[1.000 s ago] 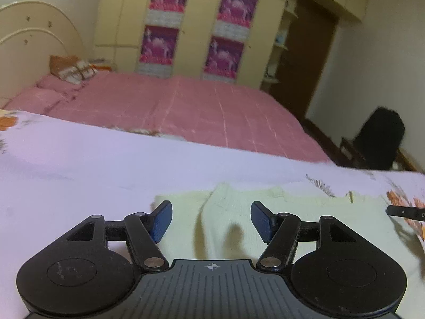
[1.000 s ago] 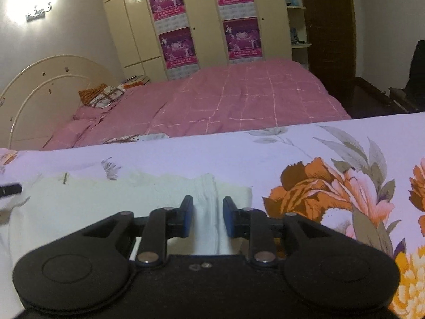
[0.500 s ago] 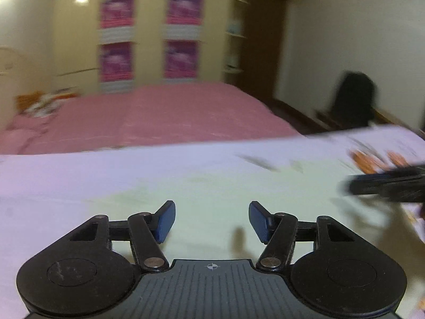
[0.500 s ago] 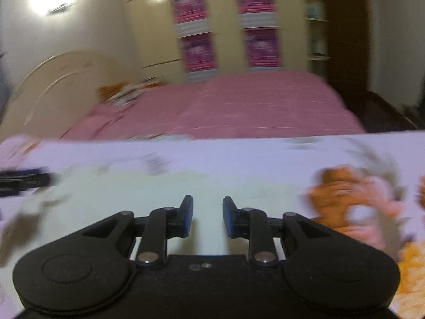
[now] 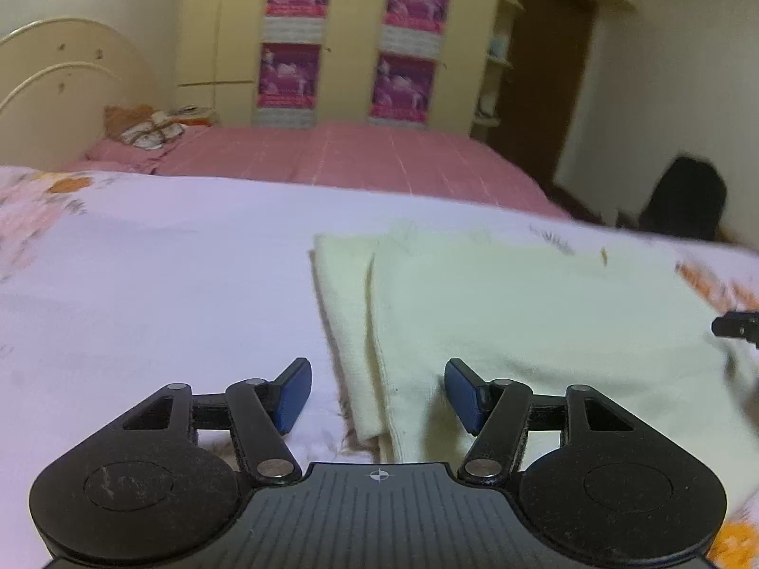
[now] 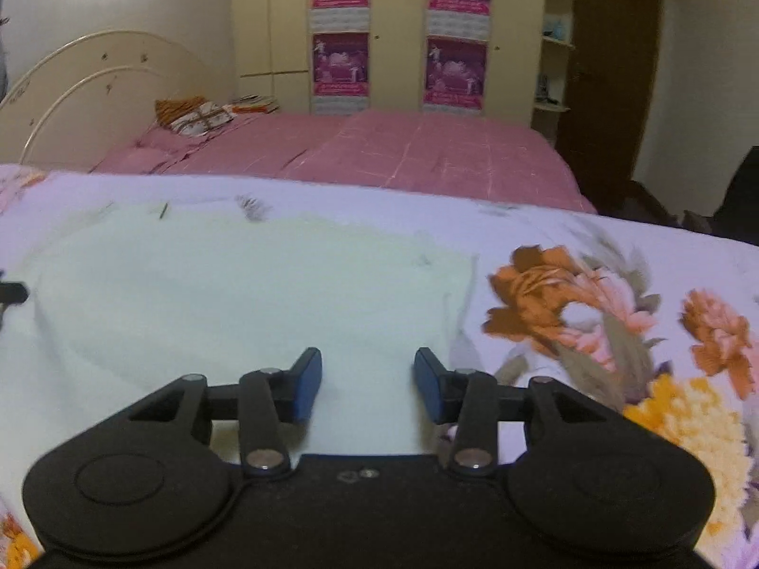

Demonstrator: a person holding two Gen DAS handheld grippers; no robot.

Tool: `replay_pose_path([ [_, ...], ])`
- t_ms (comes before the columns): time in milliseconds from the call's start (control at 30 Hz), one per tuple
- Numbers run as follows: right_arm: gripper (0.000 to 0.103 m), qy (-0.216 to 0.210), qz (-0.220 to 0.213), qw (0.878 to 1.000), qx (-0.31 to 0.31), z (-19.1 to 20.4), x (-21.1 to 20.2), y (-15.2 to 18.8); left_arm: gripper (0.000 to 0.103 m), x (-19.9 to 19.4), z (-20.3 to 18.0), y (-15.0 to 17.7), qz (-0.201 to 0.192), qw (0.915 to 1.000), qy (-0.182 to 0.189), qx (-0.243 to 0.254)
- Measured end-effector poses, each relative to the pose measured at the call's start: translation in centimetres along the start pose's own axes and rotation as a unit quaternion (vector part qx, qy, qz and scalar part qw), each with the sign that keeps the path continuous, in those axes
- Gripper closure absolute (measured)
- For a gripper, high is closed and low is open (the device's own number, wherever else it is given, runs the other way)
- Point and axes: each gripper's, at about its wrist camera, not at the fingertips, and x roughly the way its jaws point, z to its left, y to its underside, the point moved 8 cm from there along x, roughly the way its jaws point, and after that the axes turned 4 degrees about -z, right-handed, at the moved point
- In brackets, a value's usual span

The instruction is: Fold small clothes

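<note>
Our left gripper (image 5: 377,393) holds its jaws wide apart over the folded left edge of the pale yellow garment (image 5: 522,313), which spreads from 12 toward 2 o'clock on the floral sheet (image 5: 166,275). Our right gripper (image 6: 367,381) has just been opening, nothing clamped, the garment's right edge lying beneath the gap and stretching toward 10 o'clock. Beyond lies the pink bed (image 6: 403,151).

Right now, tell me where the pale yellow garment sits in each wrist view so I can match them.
Left wrist: the pale yellow garment fills centre and right, its folded left edge running down between the left gripper fingers.
Right wrist: the garment fills left and centre, its right edge beside the orange flower print.
Shared landmark: the four pink posters on the wardrobe.
</note>
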Motion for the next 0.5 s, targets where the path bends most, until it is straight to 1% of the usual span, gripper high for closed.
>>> replay_pose_path([
  [33, 0.061, -0.001, -0.009, 1.0, 0.003, 0.5, -0.3, -0.4, 0.042, -0.7, -0.1, 0.2, -0.002, 1.0, 0.008, -0.006],
  [100, 0.06, -0.023, -0.025, 0.999, 0.013, 1.3, -1.9, -0.8, 0.042, -1.9, 0.0, 1.3, 0.008, 0.9996, 0.02, -0.021],
  [167, 0.06, -0.02, -0.03, 0.999, 0.009, 1.6, -3.3, -0.3, 0.042, -2.6, -0.3, 2.7, 0.017, 0.9987, 0.028, -0.039],
  [267, 0.061, -0.016, -0.018, 0.999, 0.039, 0.1, -5.4, 1.9, 0.042, -4.4, 0.0, 5.2, 0.032, 0.9952, 0.057, -0.073],
  [333, 0.061, -0.017, -0.005, 0.997, 0.077, -1.6, -6.7, 3.5, 0.042, -4.7, -0.4, 7.0, 0.047, 0.9932, 0.072, -0.079],
  [400, 0.06, -0.03, 0.011, 0.991, 0.127, -3.0, -8.0, 5.2, 0.042, -4.6, -0.7, 8.2, 0.053, 0.9927, 0.078, -0.076],
  [433, 0.06, -0.037, 0.018, 0.989, 0.14, -3.4, -8.3, 5.8, 0.045, -4.3, -1.0, 8.1, 0.052, 0.9926, 0.08, -0.075],
  [467, 0.06, -0.043, 0.022, 0.988, 0.145, -3.4, -8.5, 6.2, 0.053, -4.2, -1.2, 8.1, 0.051, 0.9926, 0.081, -0.075],
  [500, 0.062, -0.055, 0.026, 0.987, 0.149, -3.3, -8.7, 6.5, 0.07, -3.9, -1.3, 8.0, 0.057, 0.9918, 0.085, -0.077],
])
